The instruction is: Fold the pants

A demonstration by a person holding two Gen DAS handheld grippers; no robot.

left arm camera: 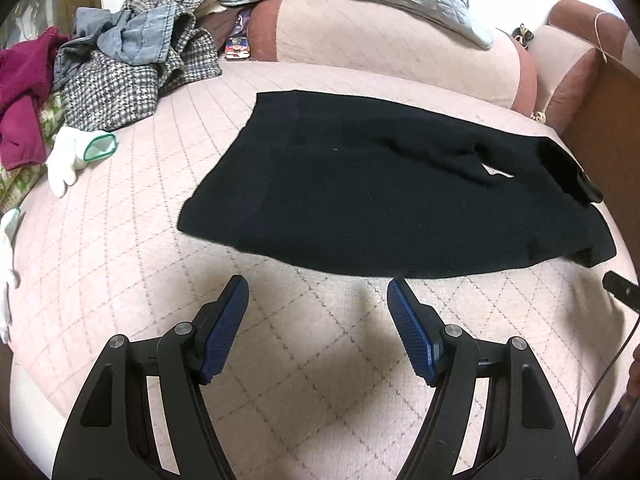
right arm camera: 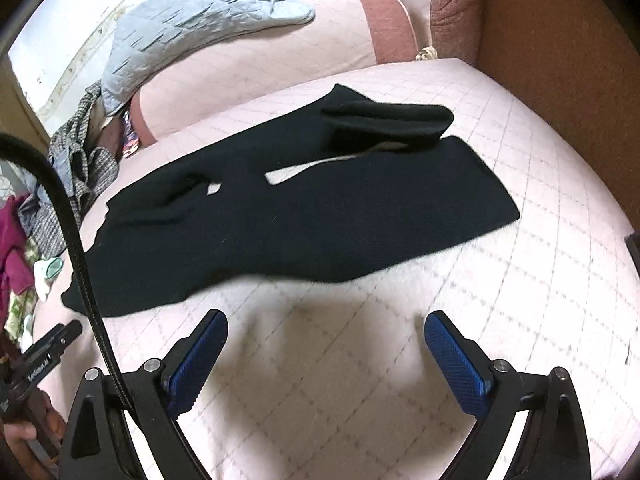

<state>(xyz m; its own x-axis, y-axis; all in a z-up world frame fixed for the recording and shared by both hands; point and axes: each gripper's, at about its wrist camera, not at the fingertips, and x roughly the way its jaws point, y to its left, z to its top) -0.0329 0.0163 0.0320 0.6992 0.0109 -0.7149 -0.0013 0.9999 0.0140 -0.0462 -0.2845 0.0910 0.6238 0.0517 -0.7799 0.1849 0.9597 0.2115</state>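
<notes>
Black knit pants (left arm camera: 384, 200) lie flat, unfolded, on my pink quilted bed (left arm camera: 120, 264). My left gripper (left arm camera: 318, 292) and right gripper (right arm camera: 326, 328) hover wide open, empty; next, grasp an edge.

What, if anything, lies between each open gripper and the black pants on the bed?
Nothing visible. Only bare pink quilted bedspread separates the left gripper and right gripper from the black pants; the clothes pile sits off to the side.
</notes>
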